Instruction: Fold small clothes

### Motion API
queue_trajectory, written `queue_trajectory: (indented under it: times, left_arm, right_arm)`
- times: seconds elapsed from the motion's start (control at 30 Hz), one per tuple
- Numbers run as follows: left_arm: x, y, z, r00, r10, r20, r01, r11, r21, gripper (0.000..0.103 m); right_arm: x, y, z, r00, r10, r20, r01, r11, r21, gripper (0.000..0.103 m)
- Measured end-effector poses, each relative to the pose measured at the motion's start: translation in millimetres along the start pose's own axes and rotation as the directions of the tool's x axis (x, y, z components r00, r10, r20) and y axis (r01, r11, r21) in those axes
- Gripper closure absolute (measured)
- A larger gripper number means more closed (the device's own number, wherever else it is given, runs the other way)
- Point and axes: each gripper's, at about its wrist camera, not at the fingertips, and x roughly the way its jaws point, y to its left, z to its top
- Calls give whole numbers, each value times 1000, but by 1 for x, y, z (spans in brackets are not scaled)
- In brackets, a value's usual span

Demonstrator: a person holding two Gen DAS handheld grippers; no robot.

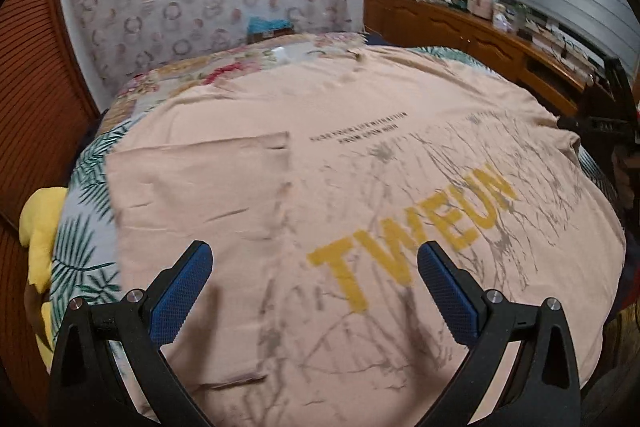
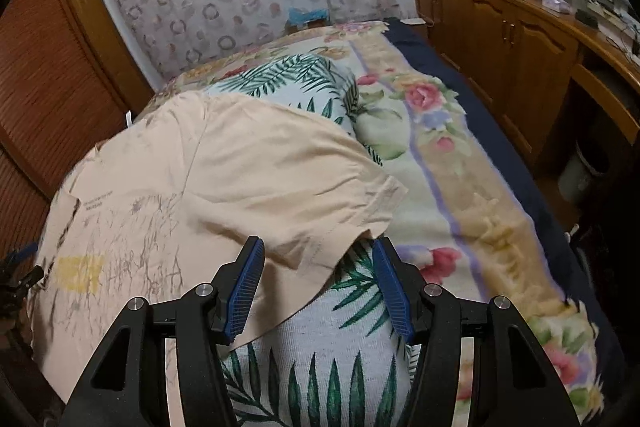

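The peach T-shirt (image 1: 320, 155) lies spread flat on the palm-leaf cushion (image 1: 76, 259), which sits on the floral blanket (image 2: 460, 187) of the bed. Take the yellow "TWEUN" lettering (image 1: 412, 247) as the landmark.

Left of the lettering, one sleeve (image 1: 200, 195) already lies folded in over the body of the shirt, its straight edge running towards the small black print. The left gripper (image 1: 314, 267) hovers just above the cloth beside the first letter, jaws spread wide with nothing between them. It is free to pin that folded side down, and that is probably its best use now: press lightly near the fold so the panel does not slide.

Right of the lettering, the other sleeve (image 2: 320, 195) is unfolded, its hem hanging out past the cushion edge over the blanket. The right gripper (image 2: 318, 283) is poised at that hem, jaws parted; the sleeve edge lies between them but the pads do not appear to press on it.

The step in hand looks like folding this second sleeve inward. To do it well, bite both layers of the hem squarely, lift only enough to clear the cushion, carry it towards the lettering, and lay it to mirror the first fold. A shallow pinch risks catching one layer and dragging the shirt askew.
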Motion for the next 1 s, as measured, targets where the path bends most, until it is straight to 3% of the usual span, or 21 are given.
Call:
queue_trajectory:
  times: [0.17,0.23,0.33,0.5,0.73,0.87,1.0]
  left_arm:
    - [-2,-7,0,1000,-30,1,30,1000,-7,0]
    - [0,-8,0,1000,-31,-3,31,999,-8,0]
    - [5,-9,-1,999,-31,-12,31,999,-9,0]
    - [14,-10,-5,999,-26,-38,26,1000,-10,0]
    - [23,-11,-6,997,-12,-82,12,1000,-8,0]
    - [23,-13,-7,996,-8,-85,7,1000,-3,0]
    - [23,-14,-6,996,-8,-86,8,1000,-5,0]
  right_arm:
    - [5,10,5,998,-67,-4,67,995,-78,68]
    - [6,17,3,995,-99,2,98,985,-145,87]
    - [10,31,0,990,-137,16,137,963,-232,97]
    - [5,40,2,993,-106,53,116,959,-257,100]
    - [-22,67,14,988,29,152,19,952,-306,100]
    - [-33,101,16,977,135,167,-62,922,-382,100]
    - [-30,135,12,962,246,120,-168,877,-450,100]
